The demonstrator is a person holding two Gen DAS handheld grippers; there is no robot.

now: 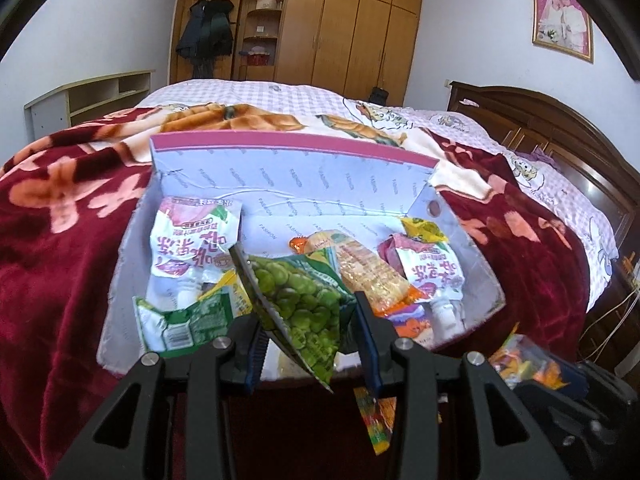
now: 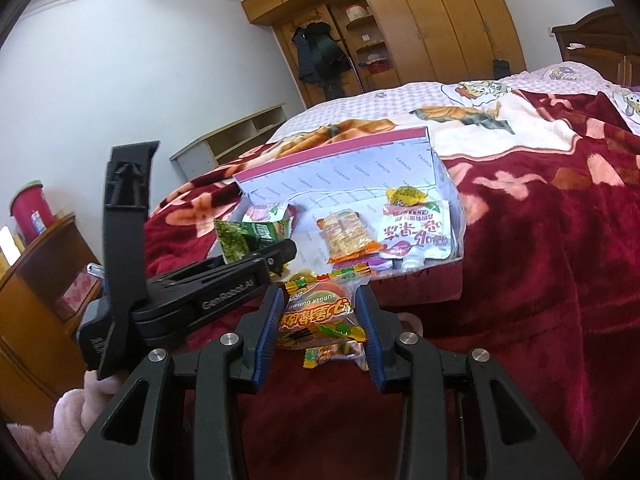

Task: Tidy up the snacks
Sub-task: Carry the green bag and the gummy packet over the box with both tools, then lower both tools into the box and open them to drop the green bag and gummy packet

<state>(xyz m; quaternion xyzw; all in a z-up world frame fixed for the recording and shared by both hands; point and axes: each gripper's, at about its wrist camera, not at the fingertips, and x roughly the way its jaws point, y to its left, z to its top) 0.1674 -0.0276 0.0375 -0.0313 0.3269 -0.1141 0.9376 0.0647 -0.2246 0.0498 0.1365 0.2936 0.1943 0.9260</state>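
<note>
Gripping the burger gummy packet (image 2: 320,318) between its blue pads, the right gripper (image 2: 321,334) hung low over the red blanket (image 2: 540,280), another small sweet lying just beneath. Ahead and to its left, the left gripper (image 1: 311,338) pinched a green pea packet (image 1: 304,304) by one edge over the box's near rim, likely poised to drop it in. Beyond, the open box (image 1: 280,168) already held pouches and crackers.

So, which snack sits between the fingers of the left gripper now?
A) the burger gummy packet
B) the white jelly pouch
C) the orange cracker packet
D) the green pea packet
D: the left gripper has the green pea packet between its fingers, over the open box; the burger gummy packet sits in the right gripper.
</note>
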